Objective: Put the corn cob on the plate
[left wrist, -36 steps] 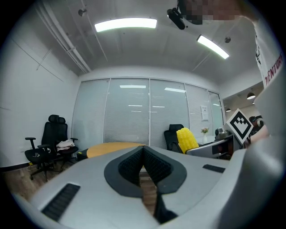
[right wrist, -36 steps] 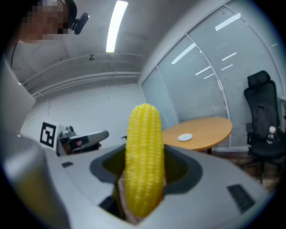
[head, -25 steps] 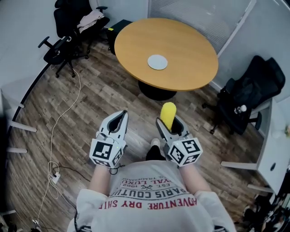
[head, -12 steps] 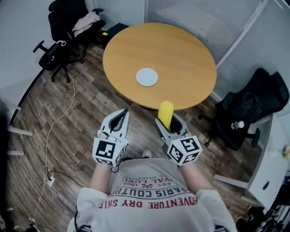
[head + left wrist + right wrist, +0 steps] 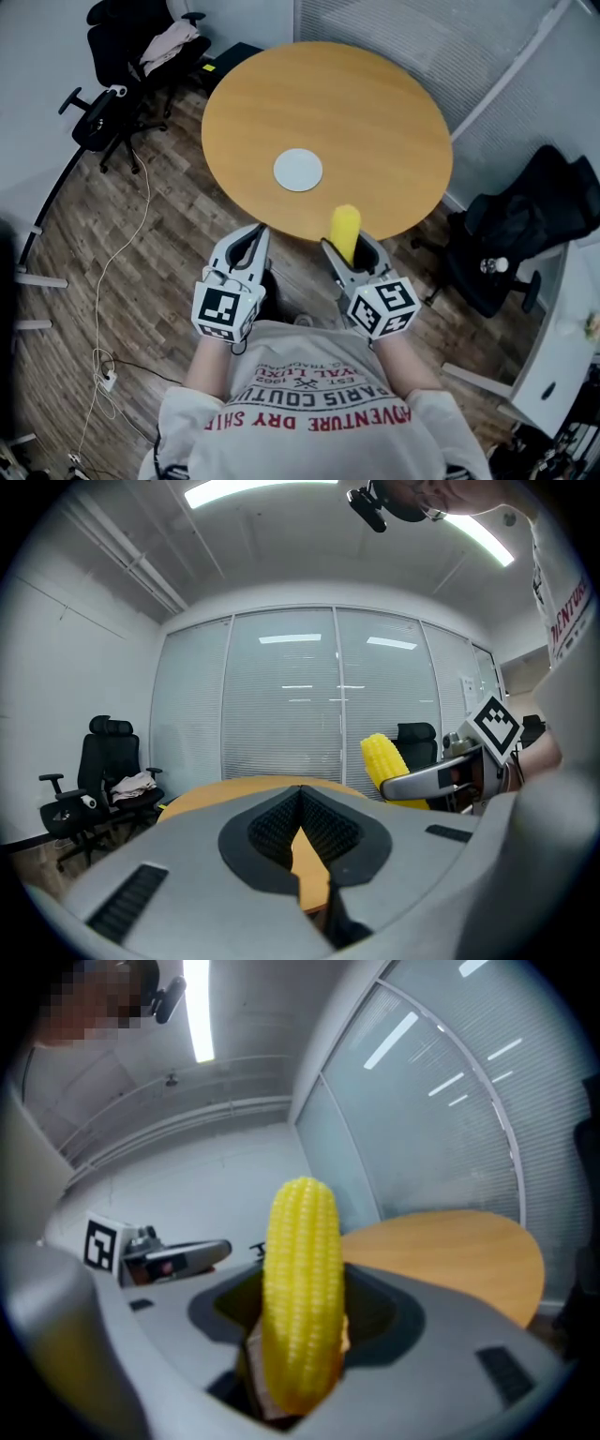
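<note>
Main change vs 1 s ago: the person has walked up to the table [image 5: 375, 112]. In the head view it has slid down the frame toward the body, and the plate [image 5: 298, 171] w/ it. The near rim now sits just ahead of both tools, where before a stretch of wood floor lay in btw. The top of the corn cob [image 5: 345, 228] now overlaps the table's near edge in that view.

Not changed: the grip. The right tool [image 5: 347, 249] pinches the cob at its lower end. The cob is upright, w/ most of its length sticking up clear of the jaws, and the right gripper view shows it centred btw the pads. The left tool [image 5: 251, 240] is pressed together at the tips w/ nothing in it; only table top shows through the slot behind the pads. It rides alongside, approx level w/ the right one.

The plate is bare, out on the table, ahead and a bit left of the cob, well apart from it.

For the task: the carry/approach leg looks about done, placing not yet begun. Prob. next: reach the right tool out over the table to the plate, lower, tip the cob down, let go. The cob is held by one end only and is round, so it may roll on a flat plate once freed.
</note>
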{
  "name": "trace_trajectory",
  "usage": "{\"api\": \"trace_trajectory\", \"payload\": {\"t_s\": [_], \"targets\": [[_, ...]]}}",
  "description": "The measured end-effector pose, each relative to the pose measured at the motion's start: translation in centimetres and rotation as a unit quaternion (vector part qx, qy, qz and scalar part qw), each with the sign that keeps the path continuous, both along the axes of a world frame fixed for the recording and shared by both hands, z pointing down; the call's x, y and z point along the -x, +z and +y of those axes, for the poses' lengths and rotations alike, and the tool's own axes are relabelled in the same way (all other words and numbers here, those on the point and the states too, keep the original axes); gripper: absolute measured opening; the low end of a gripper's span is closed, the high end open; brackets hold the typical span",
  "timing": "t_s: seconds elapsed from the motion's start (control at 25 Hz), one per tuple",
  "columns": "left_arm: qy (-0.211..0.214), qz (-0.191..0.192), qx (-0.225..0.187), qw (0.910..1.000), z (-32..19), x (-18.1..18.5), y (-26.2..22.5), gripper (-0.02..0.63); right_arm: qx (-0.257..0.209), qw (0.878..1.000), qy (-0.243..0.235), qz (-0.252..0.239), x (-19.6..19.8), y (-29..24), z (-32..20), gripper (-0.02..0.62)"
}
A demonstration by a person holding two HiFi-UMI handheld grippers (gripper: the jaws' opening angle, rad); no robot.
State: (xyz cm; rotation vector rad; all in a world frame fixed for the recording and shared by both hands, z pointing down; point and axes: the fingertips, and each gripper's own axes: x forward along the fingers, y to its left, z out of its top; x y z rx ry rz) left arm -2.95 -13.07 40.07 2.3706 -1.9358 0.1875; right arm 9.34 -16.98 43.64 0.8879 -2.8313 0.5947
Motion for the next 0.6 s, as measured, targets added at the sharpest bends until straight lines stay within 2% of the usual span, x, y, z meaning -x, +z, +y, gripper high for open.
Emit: {"api": "trace_trajectory", "payload": {"t_s": [0.28, 0.6], "targets": [[0.040, 0.001, 0.000, 0.9992, -6.6, 3.3, 0.2, 0.032, 0.012, 0.999, 0.045, 0.004, 2.8, 0.8, -5.6, 0.265], [0.112, 0.002, 0.001, 0.9937, -15.3, 7.9, -0.4, 0.032, 0.017, 0.994, 0.111, 0.004, 7.4, 0.3, -12.4, 0.265]]}}
